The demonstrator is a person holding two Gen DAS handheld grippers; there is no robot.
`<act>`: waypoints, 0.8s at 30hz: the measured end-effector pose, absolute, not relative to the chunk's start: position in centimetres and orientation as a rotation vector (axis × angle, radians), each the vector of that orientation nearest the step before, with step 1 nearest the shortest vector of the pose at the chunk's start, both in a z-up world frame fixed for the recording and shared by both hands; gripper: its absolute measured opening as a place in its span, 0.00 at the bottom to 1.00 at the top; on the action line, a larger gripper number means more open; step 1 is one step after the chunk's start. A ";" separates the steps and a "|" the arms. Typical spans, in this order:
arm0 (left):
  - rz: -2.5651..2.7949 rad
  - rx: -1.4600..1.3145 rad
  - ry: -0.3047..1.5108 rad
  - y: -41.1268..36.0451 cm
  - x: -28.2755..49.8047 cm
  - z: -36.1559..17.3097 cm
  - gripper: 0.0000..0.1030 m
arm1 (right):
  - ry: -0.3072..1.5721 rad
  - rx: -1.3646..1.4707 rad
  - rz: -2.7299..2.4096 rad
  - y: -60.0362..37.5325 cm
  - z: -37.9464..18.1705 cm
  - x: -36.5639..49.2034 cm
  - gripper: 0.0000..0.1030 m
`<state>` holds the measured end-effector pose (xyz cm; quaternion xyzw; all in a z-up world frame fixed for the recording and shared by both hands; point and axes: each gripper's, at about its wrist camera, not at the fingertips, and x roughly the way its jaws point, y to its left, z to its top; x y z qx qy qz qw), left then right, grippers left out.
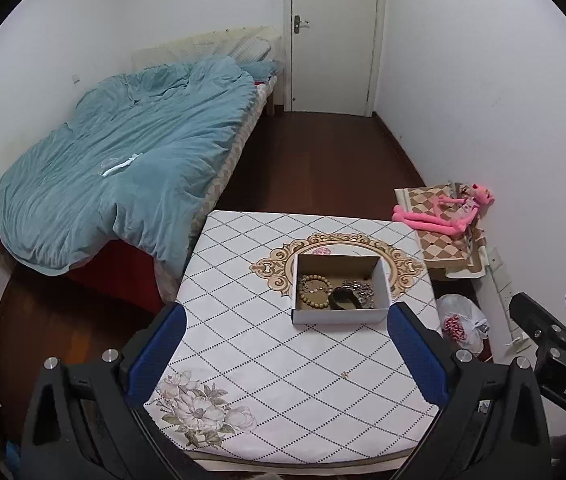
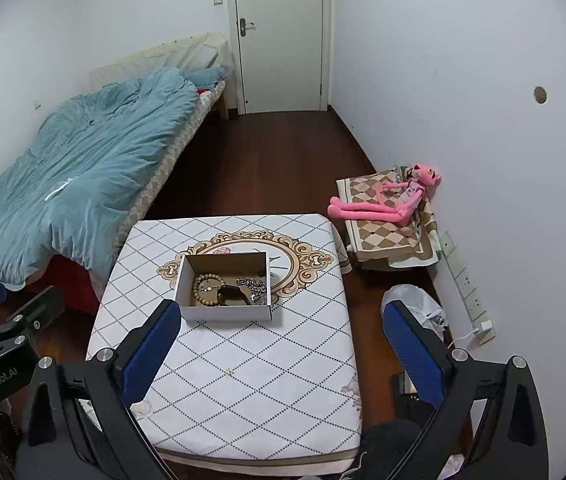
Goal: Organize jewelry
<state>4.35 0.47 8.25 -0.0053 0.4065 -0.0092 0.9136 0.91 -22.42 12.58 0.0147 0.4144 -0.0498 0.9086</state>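
A small white cardboard box (image 1: pixel 339 315) (image 2: pixel 225 313) sits open near the middle of the patterned table (image 1: pixel 283 392) (image 2: pixel 243 380). Inside lie a wooden bead bracelet (image 1: pixel 313 289) (image 2: pixel 203 289), a dark band (image 1: pixel 343 298) (image 2: pixel 233 295) and a silvery chain (image 1: pixel 361 288) (image 2: pixel 253 286). A tiny gold piece (image 1: pixel 345 374) (image 2: pixel 227 371) rests on the tablecloth in front of the box. My left gripper (image 1: pixel 287 356) is open above the table's near half, with nothing between its blue pads. My right gripper (image 2: pixel 283 354) is also open and empty, held over the table's right edge.
A bed with a blue quilt (image 1: pixel 123 152) (image 2: pixel 71 176) stands to the left. A pink plush toy (image 1: pixel 447 212) (image 2: pixel 387 200) lies on a checked cushion at the right wall. A white plastic bag (image 1: pixel 463 324) (image 2: pixel 419 304) sits on the dark wooden floor. A shut door (image 1: pixel 331 36) is at the back.
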 end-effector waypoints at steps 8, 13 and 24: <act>-0.014 0.000 0.895 0.0 8.1 6.1 0.99 | 0.918 0.027 -0.110 -22.8 9.7 5.4 0.99; -0.007 0.008 0.923 -0.3 9.6 4.8 0.99 | 0.958 0.013 -0.112 -22.7 7.6 7.4 1.00; -0.008 0.019 0.963 -0.4 11.5 2.9 0.99 | 1.008 -0.001 -0.118 -22.6 5.0 9.8 1.00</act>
